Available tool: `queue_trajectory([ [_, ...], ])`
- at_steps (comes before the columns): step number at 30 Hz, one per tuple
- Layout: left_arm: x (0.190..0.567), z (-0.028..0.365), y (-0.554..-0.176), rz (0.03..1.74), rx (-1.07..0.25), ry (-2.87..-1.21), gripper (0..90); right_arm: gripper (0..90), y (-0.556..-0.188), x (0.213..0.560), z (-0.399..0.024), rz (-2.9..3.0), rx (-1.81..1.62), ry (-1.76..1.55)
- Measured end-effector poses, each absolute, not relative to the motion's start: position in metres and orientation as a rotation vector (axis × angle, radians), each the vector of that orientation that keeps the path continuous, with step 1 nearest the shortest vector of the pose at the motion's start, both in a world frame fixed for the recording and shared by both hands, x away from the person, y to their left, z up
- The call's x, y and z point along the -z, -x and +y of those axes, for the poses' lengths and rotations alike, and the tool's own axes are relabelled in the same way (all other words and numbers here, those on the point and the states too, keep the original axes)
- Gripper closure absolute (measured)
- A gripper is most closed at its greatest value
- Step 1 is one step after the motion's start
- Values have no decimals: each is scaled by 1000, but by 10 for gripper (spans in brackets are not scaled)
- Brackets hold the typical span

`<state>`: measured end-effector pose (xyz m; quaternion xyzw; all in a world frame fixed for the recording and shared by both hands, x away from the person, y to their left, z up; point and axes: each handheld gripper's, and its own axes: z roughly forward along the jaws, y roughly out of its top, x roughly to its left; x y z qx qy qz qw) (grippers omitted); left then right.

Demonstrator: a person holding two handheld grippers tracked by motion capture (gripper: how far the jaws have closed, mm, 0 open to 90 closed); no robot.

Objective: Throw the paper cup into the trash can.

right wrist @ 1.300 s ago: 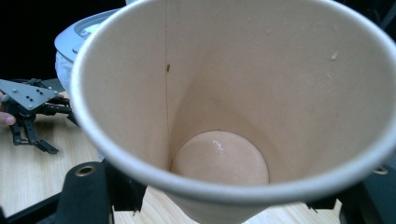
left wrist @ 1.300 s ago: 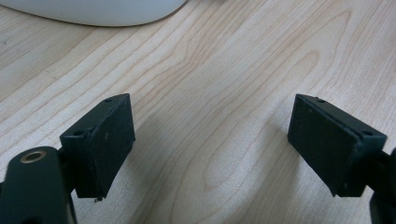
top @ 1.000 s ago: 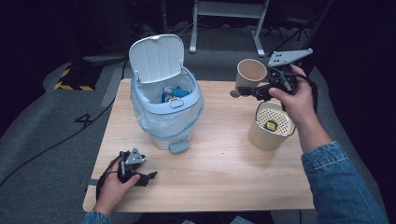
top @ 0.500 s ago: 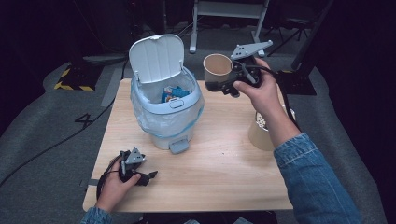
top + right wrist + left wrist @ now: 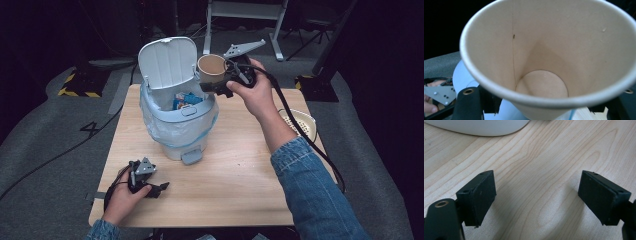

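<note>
Wooden table [image 5: 235,175] in front, and the left gripper [image 5: 150,186] rests on its near left corner, jaws wide and bare, well apart from the action. Farther back, the right gripper [image 5: 218,86] clamps a paper cup [image 5: 211,69], lifted off the table at the bin [image 5: 175,130] rim's right edge. Cup lies tipped, long axis about level, mouth toward the camera. The bin's opening sits just left and below, lid [image 5: 167,62] up. Right forearm reaches diagonally across, wrist cocked, clearly the nearer hand for the drop.
</note>
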<state>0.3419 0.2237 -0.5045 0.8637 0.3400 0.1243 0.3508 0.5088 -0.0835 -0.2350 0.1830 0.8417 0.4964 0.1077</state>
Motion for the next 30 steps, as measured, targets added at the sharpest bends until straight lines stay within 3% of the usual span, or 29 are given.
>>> queue_trajectory([
  [15, 504, 220, -346, 884, -328, -2237, 146, 301, -525, 244, -38, 2498, -1346, -546],
  [30, 504, 220, -347, 886, -326, -2236, 146, 269, -532, 253, -31, 2499, -1264, -562],
])
